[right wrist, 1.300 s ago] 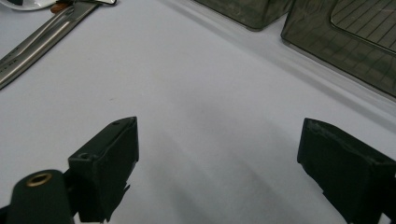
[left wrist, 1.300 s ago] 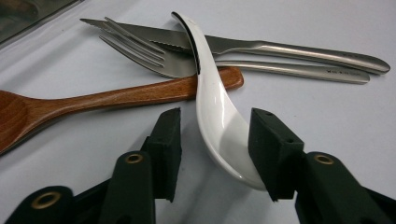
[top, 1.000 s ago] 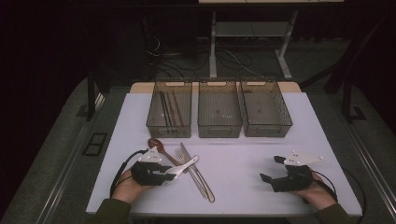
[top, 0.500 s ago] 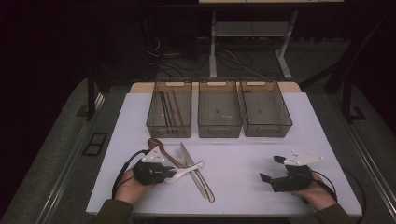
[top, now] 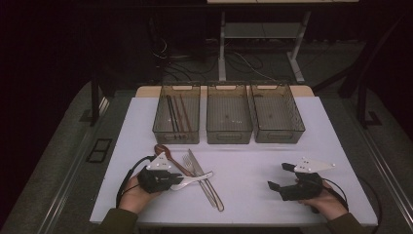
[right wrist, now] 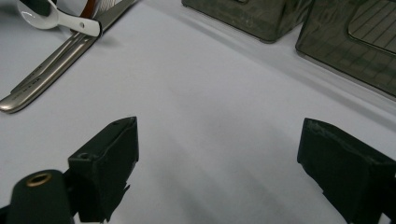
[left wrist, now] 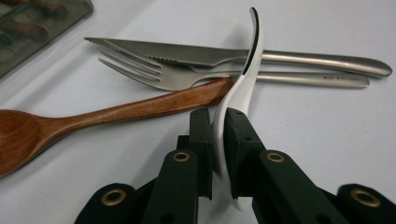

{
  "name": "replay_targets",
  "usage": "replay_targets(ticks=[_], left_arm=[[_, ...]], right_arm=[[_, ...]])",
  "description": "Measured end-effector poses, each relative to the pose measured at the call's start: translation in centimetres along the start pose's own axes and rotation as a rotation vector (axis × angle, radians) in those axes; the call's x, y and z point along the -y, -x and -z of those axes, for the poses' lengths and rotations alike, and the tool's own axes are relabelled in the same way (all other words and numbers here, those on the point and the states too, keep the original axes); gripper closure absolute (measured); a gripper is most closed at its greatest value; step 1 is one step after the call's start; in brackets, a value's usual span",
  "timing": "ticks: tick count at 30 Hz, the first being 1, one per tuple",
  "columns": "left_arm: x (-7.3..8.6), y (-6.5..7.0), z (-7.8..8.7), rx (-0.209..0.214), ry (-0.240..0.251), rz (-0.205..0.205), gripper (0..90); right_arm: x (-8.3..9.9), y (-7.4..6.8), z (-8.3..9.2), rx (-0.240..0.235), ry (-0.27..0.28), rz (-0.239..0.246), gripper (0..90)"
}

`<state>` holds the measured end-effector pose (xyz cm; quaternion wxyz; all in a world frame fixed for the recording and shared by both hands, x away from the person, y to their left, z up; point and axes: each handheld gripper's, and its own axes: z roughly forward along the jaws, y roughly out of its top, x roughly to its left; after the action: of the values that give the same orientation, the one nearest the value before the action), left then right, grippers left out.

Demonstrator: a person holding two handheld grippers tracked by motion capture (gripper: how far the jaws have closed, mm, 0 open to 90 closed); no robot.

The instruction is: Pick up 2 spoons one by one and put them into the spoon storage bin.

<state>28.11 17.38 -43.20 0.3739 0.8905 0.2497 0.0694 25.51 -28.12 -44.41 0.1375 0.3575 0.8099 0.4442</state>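
The left tool [left wrist: 215,140], its jaws having just closed, is clenched on a white spoon [left wrist: 240,88] near the desk's [top: 253,168] front left. The spoon's long axis runs away from the jaws, its handle pointing across a knife [left wrist: 243,55], fork [left wrist: 187,77] and wooden spoon [left wrist: 116,112]. The right tool [right wrist: 217,158] stands released.
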Motion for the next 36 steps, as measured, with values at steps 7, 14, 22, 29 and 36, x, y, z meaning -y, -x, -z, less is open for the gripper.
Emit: replay_targets(ticks=[7,14,22,29,36], left_arm=[[-0.2,0.0,0.4,-0.005,0.033,-0.008,81.8],[-0.7,0.1,0.6,-0.009,0.067,-0.002,81.8],[-1.1,0.2,0.7,-0.015,0.089,-0.006,81.8],[-1.8,0.0,0.8,-0.015,0.106,-0.017,81.8],[-2.7,0.1,0.7,-0.015,0.120,-0.032,81.8]], right_arm=[[0.0,-0.1,-0.1,-0.001,0.002,0.011,12.8],[-0.1,-0.1,-0.1,-0.001,0.002,0.015,12.8],[0.0,-0.2,-0.1,-0.002,-0.001,0.016,12.8],[-0.1,-0.2,-0.2,-0.003,-0.003,0.021,12.8],[-0.1,-0.2,-0.1,-0.002,-0.005,0.018,12.8]])
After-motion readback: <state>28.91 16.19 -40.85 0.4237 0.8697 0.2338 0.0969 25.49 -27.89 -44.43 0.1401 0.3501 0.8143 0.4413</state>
